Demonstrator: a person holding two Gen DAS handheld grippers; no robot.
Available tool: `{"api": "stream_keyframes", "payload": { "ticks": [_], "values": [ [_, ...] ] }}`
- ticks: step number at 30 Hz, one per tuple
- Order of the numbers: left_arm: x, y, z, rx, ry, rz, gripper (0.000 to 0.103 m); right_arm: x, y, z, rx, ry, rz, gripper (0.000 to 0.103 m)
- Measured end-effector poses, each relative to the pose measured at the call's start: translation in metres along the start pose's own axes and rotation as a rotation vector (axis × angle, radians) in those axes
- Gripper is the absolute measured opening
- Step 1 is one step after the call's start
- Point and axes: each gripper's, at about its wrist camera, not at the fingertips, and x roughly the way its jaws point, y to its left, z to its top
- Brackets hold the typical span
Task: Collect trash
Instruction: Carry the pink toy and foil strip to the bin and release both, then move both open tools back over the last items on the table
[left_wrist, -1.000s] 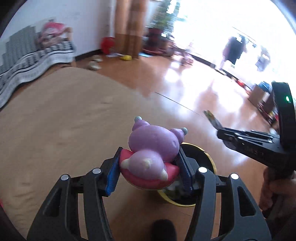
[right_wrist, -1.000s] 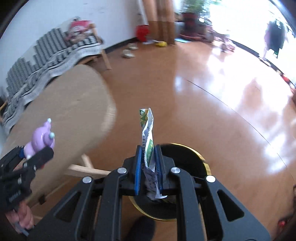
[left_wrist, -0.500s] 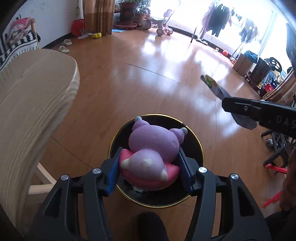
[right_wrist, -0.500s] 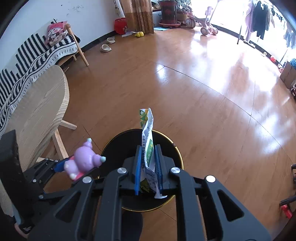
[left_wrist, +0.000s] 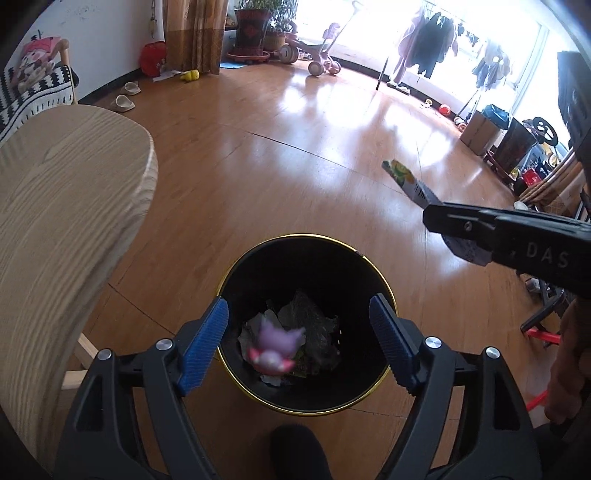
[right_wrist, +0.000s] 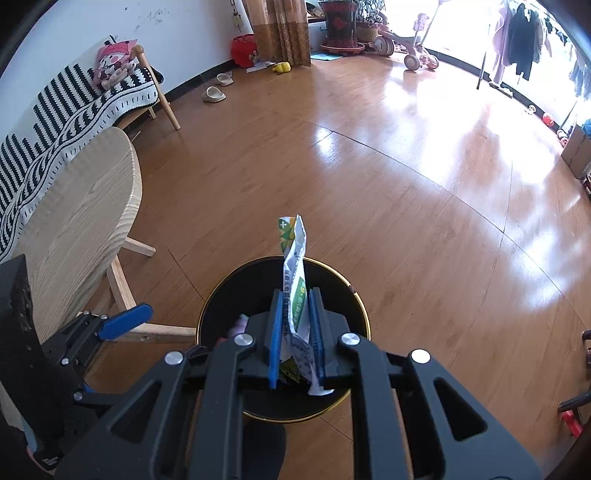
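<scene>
A black trash bin with a gold rim stands on the wooden floor. My left gripper is open directly above it. A purple and pink toy, blurred, is inside the bin over crumpled trash. My right gripper is shut on a white and green wrapper and holds it upright over the bin. In the left wrist view the wrapper sticks out of the right gripper at the right.
A round light wood table stands just left of the bin. A bench with a striped cover is along the wall. Slippers, a tricycle and boxes sit farther off on the floor.
My left gripper has opened and let go of the purple toy, which has dropped into the bin. Both grippers moved from beside the table to above the bin. The right gripper still holds the wrapper.
</scene>
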Motion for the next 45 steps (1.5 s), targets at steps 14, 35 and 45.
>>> {"api": "stream_keyframes", "payload": {
  "ticks": [14, 35, 45],
  "values": [
    [-0.063, 0.03, -0.001, -0.027, -0.086, 0.042, 0.082, 0.001, 0.026, 0.003, -0.046, 0.009, 0.026, 0.015],
    [-0.277, 0.221, -0.078, -0.369, -0.3, 0.451, 0.094, -0.026, 0.265, -0.004, -0.377, -0.014, 0.233, 0.082],
    [-0.38, 0.381, -0.202, -0.667, -0.265, 0.815, 0.096, -0.043, 0.476, -0.074, -0.667, 0.061, 0.451, 0.085]
  ]
}}
